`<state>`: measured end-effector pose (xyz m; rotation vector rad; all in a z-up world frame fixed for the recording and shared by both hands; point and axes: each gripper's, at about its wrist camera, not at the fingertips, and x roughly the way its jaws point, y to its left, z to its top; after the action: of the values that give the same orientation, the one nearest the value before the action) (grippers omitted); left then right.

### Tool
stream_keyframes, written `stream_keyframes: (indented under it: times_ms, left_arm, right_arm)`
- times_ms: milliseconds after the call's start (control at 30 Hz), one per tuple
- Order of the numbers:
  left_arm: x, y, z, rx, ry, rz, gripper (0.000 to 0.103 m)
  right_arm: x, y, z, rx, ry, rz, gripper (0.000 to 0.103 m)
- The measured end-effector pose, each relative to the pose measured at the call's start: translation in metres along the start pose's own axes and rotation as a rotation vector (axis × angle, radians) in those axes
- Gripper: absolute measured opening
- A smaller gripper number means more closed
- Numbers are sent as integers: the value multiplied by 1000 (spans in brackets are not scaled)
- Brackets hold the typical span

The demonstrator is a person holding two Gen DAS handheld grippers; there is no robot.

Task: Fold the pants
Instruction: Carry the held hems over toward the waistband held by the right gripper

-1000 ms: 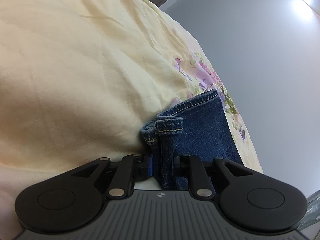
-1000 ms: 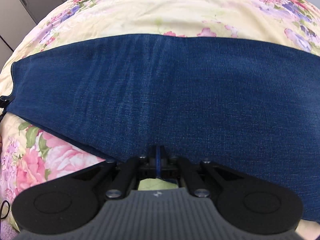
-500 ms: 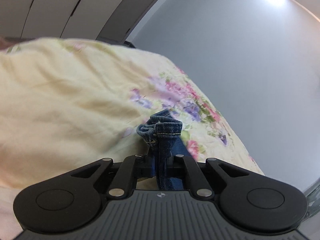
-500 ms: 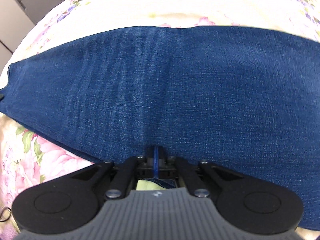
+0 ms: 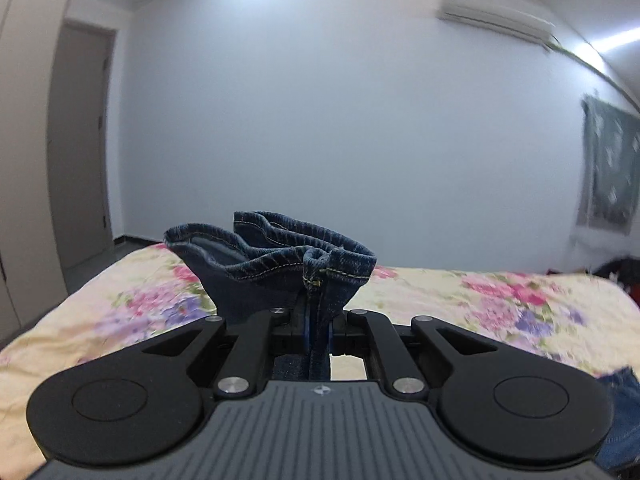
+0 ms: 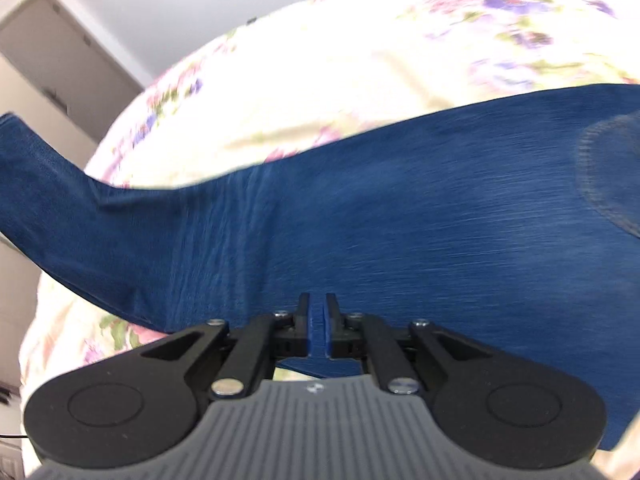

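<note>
The pants are dark blue jeans spread across a floral bedspread. My left gripper is shut on the bunched leg hems and holds them lifted above the bed, hems pointing up. My right gripper is shut on the near edge of the jeans; a thin fold of denim sits between its blue pads. In the right wrist view the left end of the jeans rises off the bed. A pocket seam shows at the right.
The bedspread is pale yellow with pink and purple flowers. Beyond it are a white wall, a grey door at left, an air conditioner high up, and a wall hanging at right. Cabinets stand beside the bed.
My left gripper has lifted the hems off the bed and tilted up, so the room now shows. In the right wrist view the jeans' left end has risen from the bed.
</note>
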<state>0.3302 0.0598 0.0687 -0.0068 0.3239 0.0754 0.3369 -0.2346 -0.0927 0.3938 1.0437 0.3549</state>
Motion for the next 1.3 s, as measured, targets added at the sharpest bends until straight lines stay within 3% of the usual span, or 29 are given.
stream_keyframes:
  times_ms: [100, 233, 367, 433, 600, 700, 767, 833, 933, 1033, 1100, 1300]
  left_arm:
    - [18, -84, -18, 172, 40, -42, 7]
    - [52, -181, -80, 369, 162, -125, 7]
    - [67, -232, -159, 512, 334, -209, 7]
    - [62, -235, -184, 536, 390, -237, 7]
    - [73, -211, -188, 365, 556, -328, 14]
    - [83, -195, -176, 211, 640, -414, 32]
    - [84, -191, -172, 180, 661, -463, 43]
    - [84, -191, -170, 176, 680, -518, 50]
    - [81, -179, -168, 53, 734, -656, 54]
    - [75, -159, -158, -22, 690, -656, 52]
    - [76, -139, -148, -71, 658, -607, 52]
    - [78, -86, -136, -54, 595, -469, 52]
  right_arm:
    - [-24, -28, -5, 49, -38, 15, 2]
    - [-47, -66, -19, 115, -57, 35, 2]
    - [-59, -104, -34, 164, -30, 46, 2]
    - [-61, -114, -42, 178, -15, 51, 2]
    - [-65, -132, -61, 187, 2, 96, 2]
    - [-57, -132, -59, 205, 13, 138, 3]
    - [-53, -130, -58, 218, 10, 156, 12]
    - [-50, -125, -55, 241, -7, 173, 33]
    - [-42, -118, -44, 282, -20, 192, 37]
    - [-33, -109, -34, 307, -14, 205, 42]
    - [-28, -102, -29, 315, -8, 213, 48]
    - [8, -94, -18, 347, 34, 200, 51]
